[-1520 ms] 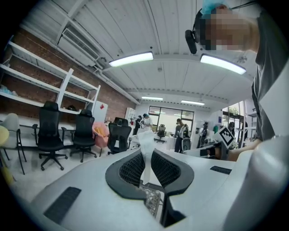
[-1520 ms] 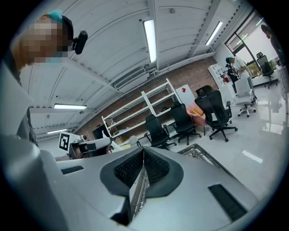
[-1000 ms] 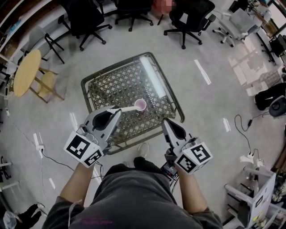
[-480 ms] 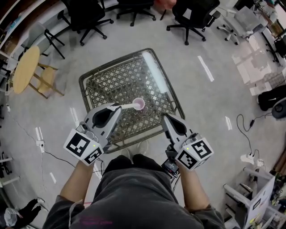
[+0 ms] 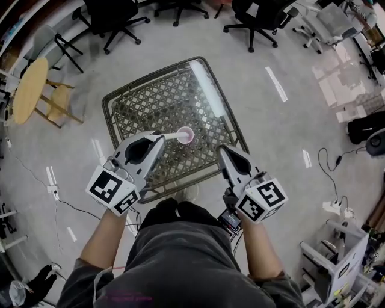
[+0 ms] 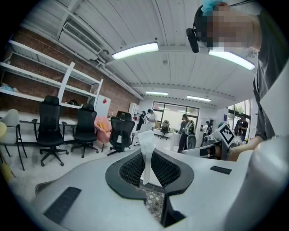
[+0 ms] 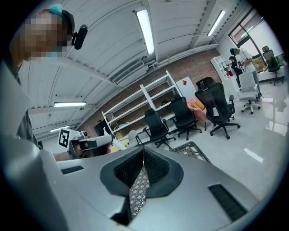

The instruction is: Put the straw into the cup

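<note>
Looking down from the head view, the pale shiny floor (image 5: 289,60) is taking up most of what I'm seeing, with black office chairs (image 5: 258,15) sitting along the far side and a small round table (image 5: 27,90) off to my left. Right in front of me a square table (image 5: 156,105) with a woven lattice top is sitting corner-on to me, and a ceiling light is glaring off its surface. I'm holding both grippers out over the near edge of it, roughly side by side and well apart. My left gripper (image 5: 157,138) is reaching further in over the lattice, and its fingers (image 6: 130,168) are pinching the straw (image 6: 145,149), a white one that's sticking out past the tips and pointing away from me. My right gripper (image 5: 221,150) is hanging just over the near edge with its fingers (image 7: 156,164) pressed together on nothing, only the lattice showing below them. The pink cup (image 5: 186,136) is standing upright on the table, around the middle, just beyond my left gripper. The straw (image 5: 171,136) is running level from the left fingertips across to the cup, and its far end is coming right up to the rim, though I honestly can't tell if it's touching or already poking inside.
</note>
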A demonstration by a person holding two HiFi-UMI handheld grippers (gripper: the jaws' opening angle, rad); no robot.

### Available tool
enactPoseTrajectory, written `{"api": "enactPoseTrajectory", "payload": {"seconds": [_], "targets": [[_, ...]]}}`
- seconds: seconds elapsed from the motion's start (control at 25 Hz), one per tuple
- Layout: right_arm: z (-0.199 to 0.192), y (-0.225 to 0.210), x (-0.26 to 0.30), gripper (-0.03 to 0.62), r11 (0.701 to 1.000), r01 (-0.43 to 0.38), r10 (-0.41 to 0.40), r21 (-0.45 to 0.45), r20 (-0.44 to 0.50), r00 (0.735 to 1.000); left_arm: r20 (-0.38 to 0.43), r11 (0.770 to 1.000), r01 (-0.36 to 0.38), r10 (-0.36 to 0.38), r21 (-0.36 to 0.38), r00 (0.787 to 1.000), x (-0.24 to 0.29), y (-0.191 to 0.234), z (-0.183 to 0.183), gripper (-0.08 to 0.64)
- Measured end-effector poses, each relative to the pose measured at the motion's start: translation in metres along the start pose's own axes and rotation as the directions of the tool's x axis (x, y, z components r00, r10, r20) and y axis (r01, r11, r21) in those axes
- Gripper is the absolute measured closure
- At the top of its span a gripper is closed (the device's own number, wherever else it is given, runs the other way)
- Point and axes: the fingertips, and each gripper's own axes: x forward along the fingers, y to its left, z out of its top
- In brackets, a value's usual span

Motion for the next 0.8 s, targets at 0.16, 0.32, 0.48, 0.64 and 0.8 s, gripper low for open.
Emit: {"api": "enactPoseTrajectory", "payload": {"seconds": [0.16, 0.32, 0.48, 0.64, 0.8], "targets": [[-0.001, -0.009, 0.004, 0.578, 1.000, 0.023, -0.023, 0.006, -0.007, 1.000, -0.028, 1.000, 0.008, -0.008, -0.008, 1.000, 0.012, 0.011, -0.012, 0.511], [-0.012, -0.019, 0.008, 0.578, 0.999, 0.046, -0.045, 0.020, -0.023, 0.999, -0.055, 1.000, 0.015, -0.016, -0.017, 0.998, 0.023, 0.021, -0.031, 0.511], [-0.020, -0.024, 0.014, 0.578, 0.997, 0.064, -0.063, 0.034, -0.037, 0.997, -0.080, 0.999, 0.026, -0.028, -0.028, 0.996, 0.030, 0.031, -0.046, 0.511], [-0.029, -0.028, 0.021, 0.578, 0.996, 0.078, -0.076, 0.045, -0.059, 0.995, -0.106, 0.998, 0.046, -0.050, -0.039, 0.993, 0.039, 0.040, -0.060, 0.511], [-0.039, -0.035, 0.029, 0.578, 0.994, 0.096, -0.091, 0.052, -0.084, 0.992, -0.130, 0.997, 0.065, -0.071, -0.048, 0.989, 0.051, 0.050, -0.077, 0.511]]}}
